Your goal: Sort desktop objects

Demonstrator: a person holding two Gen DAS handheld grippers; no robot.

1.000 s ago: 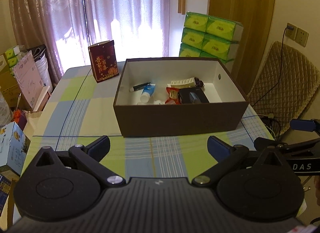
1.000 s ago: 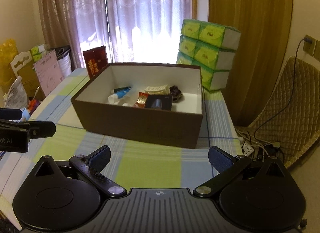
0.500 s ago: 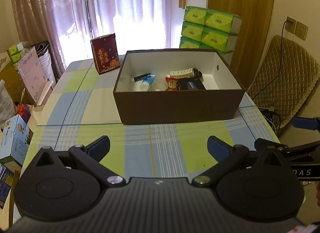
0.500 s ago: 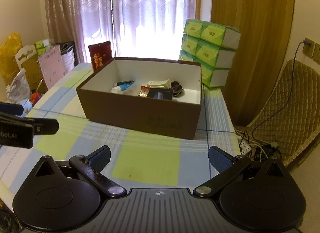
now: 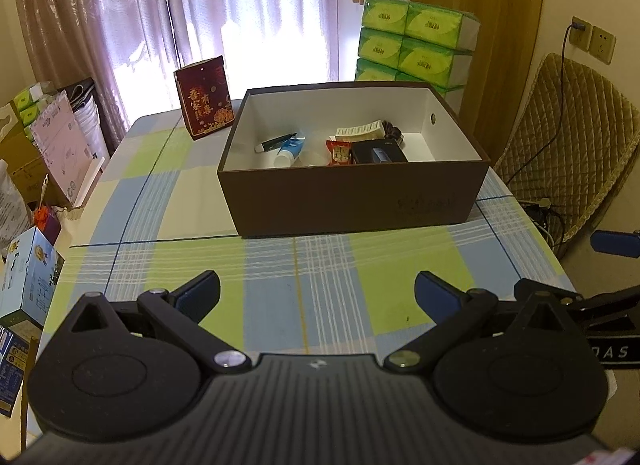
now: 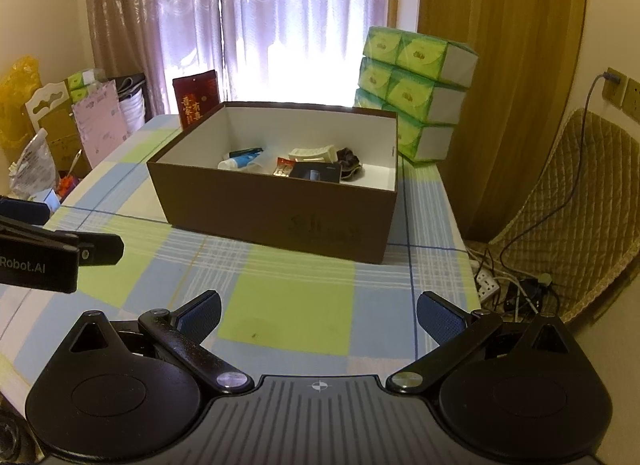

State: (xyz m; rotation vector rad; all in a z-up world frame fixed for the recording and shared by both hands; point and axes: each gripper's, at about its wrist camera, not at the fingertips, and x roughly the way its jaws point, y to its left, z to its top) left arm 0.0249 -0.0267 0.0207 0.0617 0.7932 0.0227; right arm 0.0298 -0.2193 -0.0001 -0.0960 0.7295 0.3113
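Sitting on the checked tablecloth [image 5: 280, 305], the brown box [image 5: 352, 201] holds small items; both claws [image 5: 318, 293] [image 6: 319, 311] gape empty.

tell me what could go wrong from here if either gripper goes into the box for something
1. The items in the brown box lie packed together: the red snack packet touches the black case, so open fingers may catch both.
2. The box walls are tall; a low approach by the right gripper could shove the box along the tablecloth.
3. The left gripper and the right one are close side by side and might collide if both reach in.
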